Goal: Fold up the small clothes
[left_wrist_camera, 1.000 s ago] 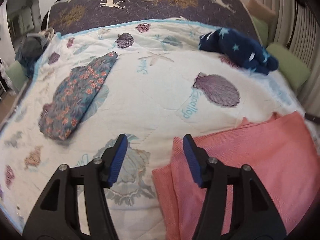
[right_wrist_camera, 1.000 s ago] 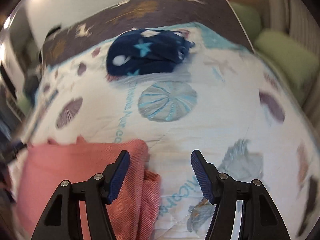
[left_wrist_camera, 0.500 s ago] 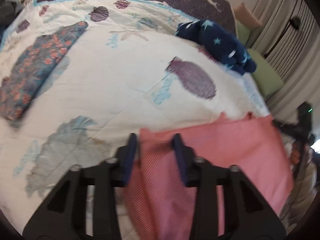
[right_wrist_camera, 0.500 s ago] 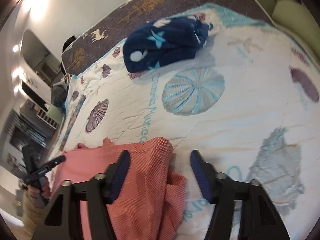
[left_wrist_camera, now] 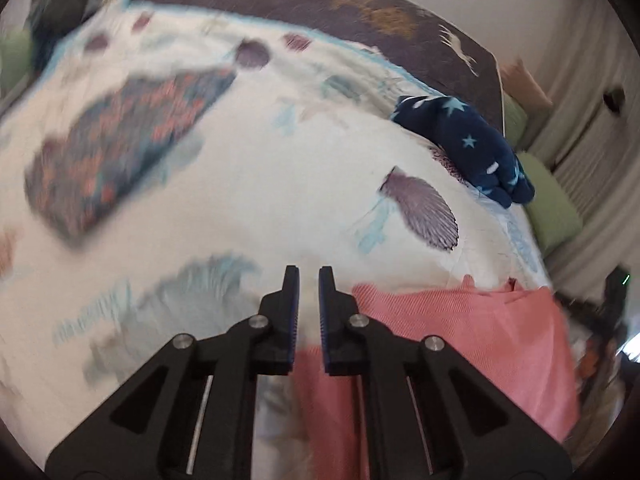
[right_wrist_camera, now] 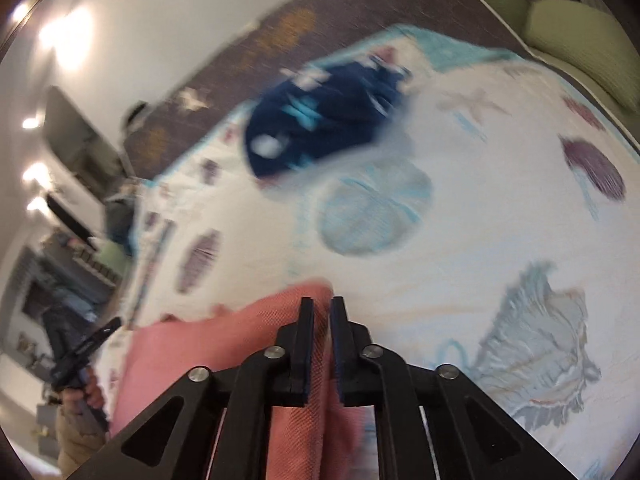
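Observation:
A pink cloth (left_wrist_camera: 460, 332) lies flat at the near edge of a shell-print quilt (left_wrist_camera: 280, 200). My left gripper (left_wrist_camera: 309, 276) sits at the cloth's left edge. Its jaws are closing to a narrow slit, with pink fabric pinched between the lower part of the pads. In the right wrist view the same cloth (right_wrist_camera: 224, 344) bunches up at its right edge. There my right gripper (right_wrist_camera: 320, 304) is closing too, with a fold of pink fabric pressed between its pads.
A folded floral garment (left_wrist_camera: 120, 144) lies at the left of the quilt. A crumpled navy star-print garment (left_wrist_camera: 464, 140) (right_wrist_camera: 320, 120) lies at the far right. Green cushions (left_wrist_camera: 552, 208) (right_wrist_camera: 580, 40) line the bed's right side. A person's hand (right_wrist_camera: 86, 392) shows at the left edge.
Both grippers went from wide open to nearly shut on the pink cloth's side edges. The left one slid right onto the cloth's edge, and both views rolled.

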The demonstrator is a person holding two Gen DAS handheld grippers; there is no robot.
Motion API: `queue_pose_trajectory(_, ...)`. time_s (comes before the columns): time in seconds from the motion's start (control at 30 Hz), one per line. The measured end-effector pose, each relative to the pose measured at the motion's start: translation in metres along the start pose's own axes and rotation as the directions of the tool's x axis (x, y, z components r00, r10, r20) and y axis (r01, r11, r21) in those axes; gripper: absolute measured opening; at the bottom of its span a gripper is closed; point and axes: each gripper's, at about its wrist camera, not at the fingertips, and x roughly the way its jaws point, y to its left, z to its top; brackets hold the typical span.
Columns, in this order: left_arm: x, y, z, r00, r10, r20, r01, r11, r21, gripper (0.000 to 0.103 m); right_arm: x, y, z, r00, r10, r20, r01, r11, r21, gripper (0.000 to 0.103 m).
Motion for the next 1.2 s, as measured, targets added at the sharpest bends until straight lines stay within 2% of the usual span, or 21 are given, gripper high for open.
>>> queue_pose_trajectory(0.07,-0.006,0.003,-0.008,1.0,-0.005,-0.004,0.005,1.0,0.002,0.019,-0.002,-0.008,-0.005,1.0,0.014,0.001,-0.014,0.999,0.036,0.021)
queue_pose_trajectory(0.23,-0.012,-0.008,-0.015,0.998,-0.065,-0.023,0.066,0.997,0.042,0.055,-0.021,-0.014,-0.013,1.0,0.022,0.023,-0.022,0.999,0.031,0.032)
queue_pose_trajectory(0.27,-0.006,-0.014,-0.015,0.997,-0.066,-0.034,0.068,0.996,0.06,0.058,-0.022,-0.013,-0.015,1.0,0.025,0.018,-0.025,0.999,0.027,0.035)
queue_pose_trajectory(0.37,0.018,-0.027,-0.014,0.995,-0.052,-0.087,0.06,0.994,0.087,0.058,-0.018,-0.008,-0.017,1.0,0.027,0.0,-0.027,1.0,0.014,0.039)
queue_pose_trajectory(0.4,0.025,-0.03,-0.013,0.994,-0.047,-0.095,0.056,0.994,0.095,0.039,-0.016,-0.005,-0.017,1.0,0.029,-0.005,-0.029,0.999,0.013,0.039)
queue_pose_trajectory(0.43,0.028,-0.033,-0.013,0.994,-0.048,-0.097,0.058,0.993,0.102,0.004,-0.013,-0.002,-0.016,0.999,0.036,-0.009,-0.036,0.999,0.01,0.04)
queue_pose_trajectory(0.47,0.029,-0.034,-0.011,0.994,-0.047,-0.097,0.057,0.994,0.096,0.006,-0.01,0.001,-0.015,0.999,0.039,-0.011,-0.039,0.999,0.008,0.041)
queue_pose_trajectory(0.57,0.001,-0.025,-0.005,0.997,-0.077,0.024,0.077,0.997,0.023,0.006,-0.002,0.005,-0.011,1.0,0.007,0.003,-0.007,1.0,0.019,0.041)
queue_pose_trajectory(0.63,-0.013,-0.018,-0.002,0.996,-0.077,0.054,0.076,0.997,0.019,0.006,0.003,0.006,-0.012,1.0,-0.002,0.001,0.002,1.0,0.018,0.041)
queue_pose_trajectory(0.77,-0.014,-0.023,-0.005,0.999,0.003,0.041,-0.007,0.995,0.1,0.007,0.008,0.004,-0.015,1.0,-0.009,-0.009,0.009,1.0,0.027,0.04)
queue_pose_trajectory(0.8,-0.015,-0.024,-0.006,0.999,0.018,0.045,-0.023,0.994,0.111,0.011,0.006,0.004,-0.015,1.0,-0.009,-0.002,0.009,0.999,0.032,0.04)
queue_pose_trajectory(0.83,-0.014,-0.024,-0.006,0.999,0.017,0.042,-0.021,0.994,0.109,0.019,0.003,0.004,-0.016,1.0,-0.017,0.007,0.017,0.999,0.037,0.041)
queue_pose_trajectory(0.93,-0.026,-0.018,-0.005,0.999,0.006,0.054,-0.009,0.999,0.052,0.037,-0.013,0.007,-0.02,0.997,-0.059,0.04,0.058,0.998,0.026,0.041)
queue_pose_trajectory(1.07,-0.057,-0.017,-0.021,0.997,-0.015,0.072,0.01,0.998,0.062,0.038,-0.049,0.021,-0.035,0.993,-0.077,0.088,0.082,0.995,-0.058,0.041)
queue_pose_trajectory(1.13,-0.073,-0.016,-0.041,0.998,-0.025,0.053,0.021,0.997,0.078,0.04,-0.067,0.034,-0.05,0.994,-0.058,0.092,0.069,0.991,-0.117,0.04)
queue_pose_trajectory(1.2,-0.081,-0.016,-0.06,0.999,-0.024,0.023,0.022,0.995,0.094,0.042,-0.08,0.046,-0.068,0.997,-0.009,0.082,0.021,0.987,-0.158,0.037)
